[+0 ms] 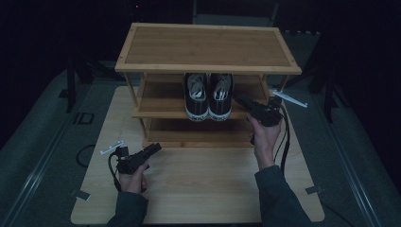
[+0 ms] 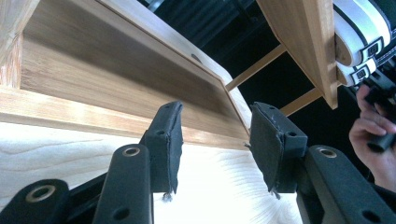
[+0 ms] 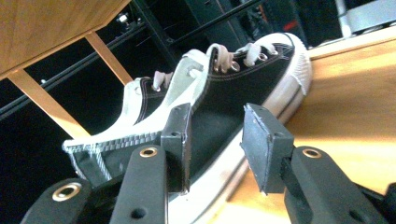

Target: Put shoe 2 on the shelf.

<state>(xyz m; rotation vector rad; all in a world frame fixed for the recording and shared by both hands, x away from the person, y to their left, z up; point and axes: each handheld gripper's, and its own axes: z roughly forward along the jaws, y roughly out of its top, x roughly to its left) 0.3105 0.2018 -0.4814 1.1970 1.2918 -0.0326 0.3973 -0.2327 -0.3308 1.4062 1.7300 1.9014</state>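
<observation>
We work at a pale wooden tabletop [image 1: 198, 184] whose far half carries a three-tier bamboo shoe rack [image 1: 208, 47], its top board bare and its back edge near the tabletop's far edge. On the rack's middle shelf [image 1: 161, 106], right of its middle and at the front edge, sits a pair of black canvas shoes [image 1: 208, 96] with white soles and laces, heels towards us and side by side, touching or nearly so.

Our right gripper [image 1: 245, 104] is raised at the right end of the middle shelf's front edge, just beside the right-hand shoe [image 3: 243, 93]. In the right gripper view its jaws stand moderately apart with nothing between the pads; the shoe's black side wall lies right behind them, and we cannot tell whether the left pad touches it.

Our left gripper [image 1: 153, 148] rests low near the tabletop's near left corner, aimed at the rack's bottom shelf [image 2: 116, 74]. Its jaws are also well parted and empty, hovering over bare board just short of the rack's front rail.
</observation>
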